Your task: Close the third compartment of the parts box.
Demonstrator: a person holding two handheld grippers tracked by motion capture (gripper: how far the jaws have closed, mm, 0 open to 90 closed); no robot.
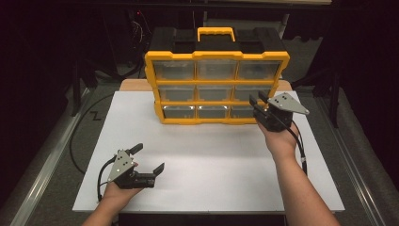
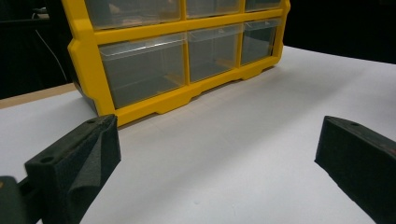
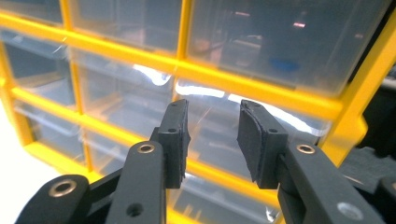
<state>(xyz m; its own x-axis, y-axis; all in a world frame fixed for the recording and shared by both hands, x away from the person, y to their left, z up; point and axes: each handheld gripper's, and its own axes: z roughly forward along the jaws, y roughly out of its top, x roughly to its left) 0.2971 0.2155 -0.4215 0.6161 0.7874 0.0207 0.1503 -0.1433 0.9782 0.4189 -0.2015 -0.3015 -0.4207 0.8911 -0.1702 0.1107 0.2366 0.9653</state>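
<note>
Nearest the high camera, two forearms come in from the bottom edge, each hand holding a hand-held gripper. Left hand-held gripper (image 1: 149,159) rests low over the front left of the white bench (image 1: 211,165), its jaws spread wide with nothing between them. In the left gripper view those jaws frame bare bench surface, with the organiser well ahead.

Farther on, right hand-held gripper (image 1: 257,100) is raised to the lower right front of the yellow drawer organiser (image 1: 216,56). Its jaws stand partly open and grip nothing. In the right gripper view the black pads sit just before a clear drawer (image 3: 215,126) in the right column; whether they touch it cannot be told.

The organiser stands upright at the far middle of the bench, three rows of three clear drawers in a yellow frame, with a yellow carry handle (image 1: 216,32) on its black top. It looks like rigid plastic, light if the drawers are empty, though contents are hard to judge. The drawer fronts appear smooth, glossy and likely slippery, so a pinch on a drawer's front lip or pull seems the soundest hold. Pulling hard could drag the whole cabinet forward.

Open bench lies in front of the organiser, giving room for a drawer to slide out. The bench's right edge is close beside the right forearm.
</note>
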